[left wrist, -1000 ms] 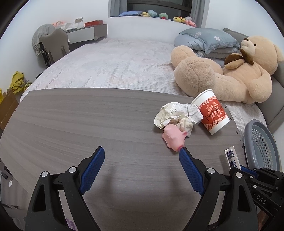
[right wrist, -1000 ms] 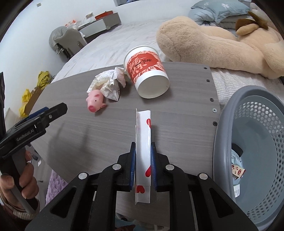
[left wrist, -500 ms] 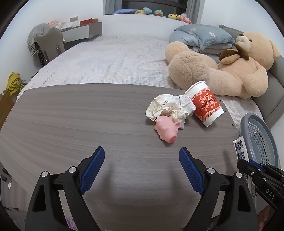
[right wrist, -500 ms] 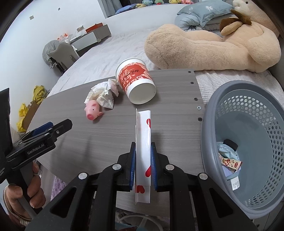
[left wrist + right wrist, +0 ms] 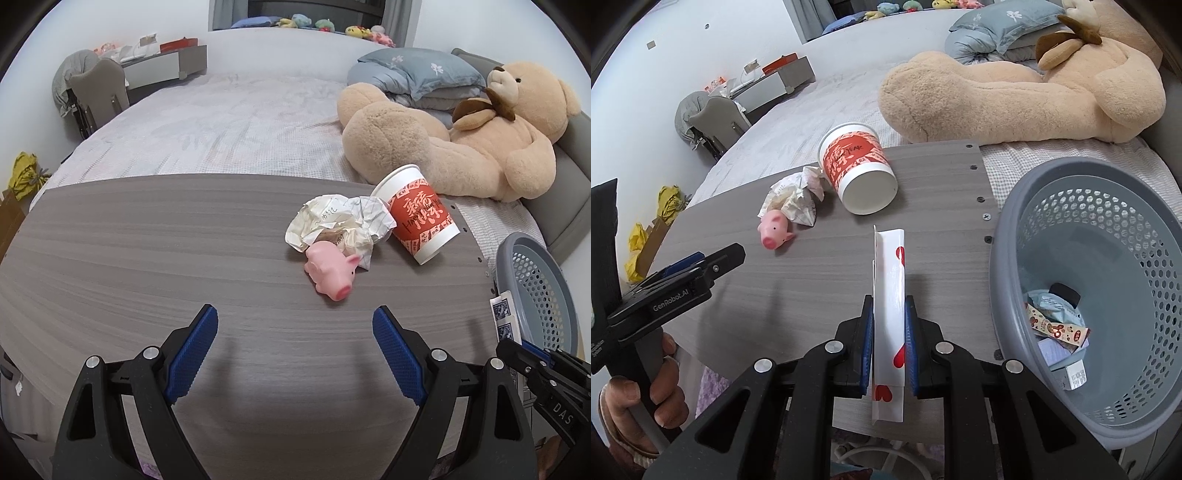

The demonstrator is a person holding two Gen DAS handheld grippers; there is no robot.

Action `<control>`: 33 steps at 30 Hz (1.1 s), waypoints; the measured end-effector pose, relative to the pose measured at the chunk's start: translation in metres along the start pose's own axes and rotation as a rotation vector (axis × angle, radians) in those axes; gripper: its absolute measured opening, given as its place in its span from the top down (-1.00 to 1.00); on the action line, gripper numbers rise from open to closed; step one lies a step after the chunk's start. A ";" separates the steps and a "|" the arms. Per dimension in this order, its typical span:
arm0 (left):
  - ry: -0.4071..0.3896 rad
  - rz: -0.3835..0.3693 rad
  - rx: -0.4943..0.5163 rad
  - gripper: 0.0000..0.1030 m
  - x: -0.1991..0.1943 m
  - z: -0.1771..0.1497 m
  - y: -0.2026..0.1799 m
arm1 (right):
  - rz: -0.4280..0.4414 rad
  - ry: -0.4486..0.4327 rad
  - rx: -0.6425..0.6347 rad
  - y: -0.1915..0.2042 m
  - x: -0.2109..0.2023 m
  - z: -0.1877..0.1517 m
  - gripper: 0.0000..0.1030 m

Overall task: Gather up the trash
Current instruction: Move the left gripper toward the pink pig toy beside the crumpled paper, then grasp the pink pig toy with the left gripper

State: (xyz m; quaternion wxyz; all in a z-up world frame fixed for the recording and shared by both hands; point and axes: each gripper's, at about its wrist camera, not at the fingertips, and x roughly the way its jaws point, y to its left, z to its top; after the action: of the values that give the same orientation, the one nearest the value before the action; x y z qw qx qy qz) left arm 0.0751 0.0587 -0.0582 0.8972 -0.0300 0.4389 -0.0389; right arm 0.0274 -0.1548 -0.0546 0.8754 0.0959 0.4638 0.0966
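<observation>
Trash sits in two places from where I steer: a flat white packet (image 5: 889, 295) with red hearts is clamped edge-on in my right tool (image 5: 888, 334), over the near part of the grey wood tabletop (image 5: 820, 273), just left of the grey perforated basket (image 5: 1004, 258). Some wrappers and a small box (image 5: 1057, 332) lie at the basket's bottom. My left tool (image 5: 294, 354) hangs over bare tabletop with its blue pads wide apart and nothing between them; in the right view I see a hand (image 5: 639, 402) gripping its handle. Farther across the tabletop lie a pink toy pig (image 5: 331, 271), a crumpled paper wad (image 5: 340, 221) touching it, and a red-and-white paper cup (image 5: 419, 214) tipped on its side against the wad. Behind, a big teddy bear (image 5: 454, 136) lies on the bed (image 5: 221, 125).
</observation>
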 end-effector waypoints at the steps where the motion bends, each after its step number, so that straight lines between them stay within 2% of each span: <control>1: 0.006 -0.004 -0.002 -0.63 0.002 0.000 -0.001 | -0.002 -0.003 0.003 -0.001 -0.001 0.000 0.70; 7: 0.010 -0.022 -0.014 -0.63 0.012 0.007 -0.006 | -0.006 -0.005 0.026 -0.008 -0.003 -0.002 0.70; 19: -0.016 -0.002 -0.002 -0.60 0.041 0.024 -0.023 | -0.027 0.000 0.058 -0.020 -0.003 -0.005 0.70; 22: -0.006 0.000 0.011 -0.47 0.047 0.025 -0.026 | -0.030 -0.005 0.069 -0.024 -0.005 -0.005 0.70; 32: 0.004 -0.039 0.032 0.28 0.046 0.025 -0.027 | -0.033 -0.022 0.091 -0.033 -0.013 -0.009 0.70; 33: 0.005 -0.042 0.029 0.28 0.046 0.025 -0.026 | -0.033 -0.024 0.095 -0.034 -0.015 -0.009 0.70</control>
State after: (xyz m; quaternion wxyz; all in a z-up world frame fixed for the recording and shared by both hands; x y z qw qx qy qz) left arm 0.1215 0.0288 -0.0764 0.8954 -0.0260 0.4398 -0.0642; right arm 0.0144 -0.1903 -0.0568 0.8768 0.1309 0.4589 0.0587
